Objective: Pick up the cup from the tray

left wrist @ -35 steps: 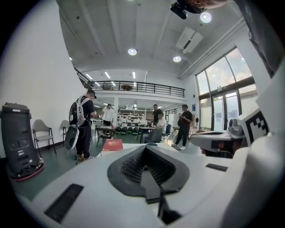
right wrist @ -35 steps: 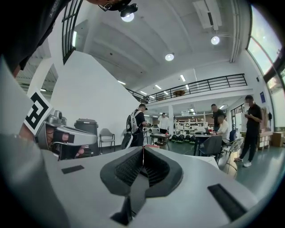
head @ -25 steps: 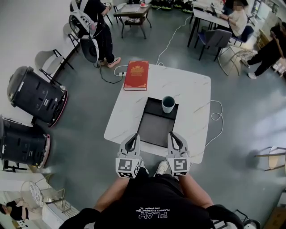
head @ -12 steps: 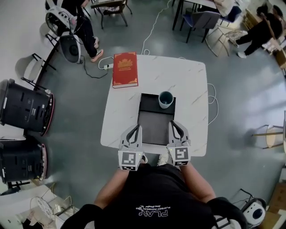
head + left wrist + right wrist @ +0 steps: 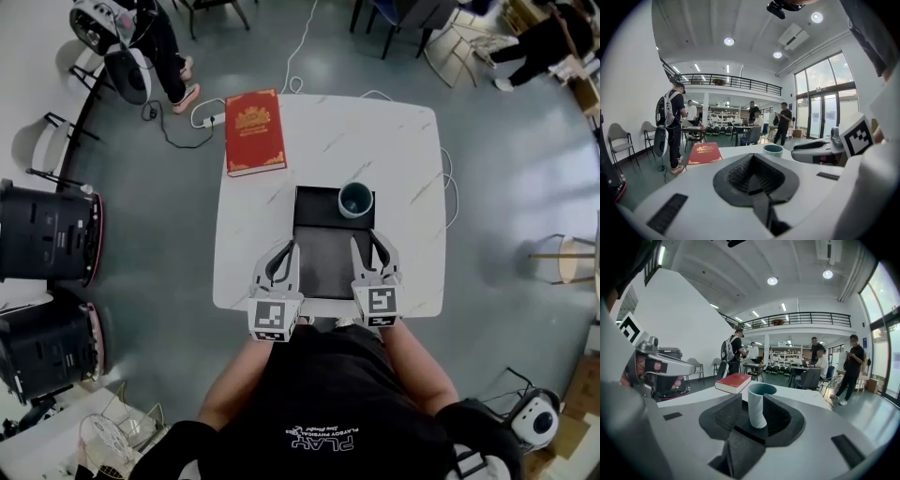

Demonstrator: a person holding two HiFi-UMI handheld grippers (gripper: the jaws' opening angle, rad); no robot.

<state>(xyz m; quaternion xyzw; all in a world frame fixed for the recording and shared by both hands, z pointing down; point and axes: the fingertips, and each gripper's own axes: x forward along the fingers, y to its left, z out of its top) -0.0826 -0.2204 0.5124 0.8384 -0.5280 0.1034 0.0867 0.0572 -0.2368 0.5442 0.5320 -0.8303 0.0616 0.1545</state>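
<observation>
Dark ribbed pads on the right gripper point(image 5: 367, 246) are parting with nothing between them, aimed for a grab at the teal cup point(image 5: 356, 199) standing ahead in the black tray's point(image 5: 323, 258) far right corner; the left gripper point(image 5: 281, 251) hovers clenched and empty, apparently idle

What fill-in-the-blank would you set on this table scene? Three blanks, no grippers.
The cup stands in a ___ tray.
Seen from the person, the cup is in the tray's far ___ corner.
The book on the table has a ___ cover.
Missing: black; right; red.
</observation>
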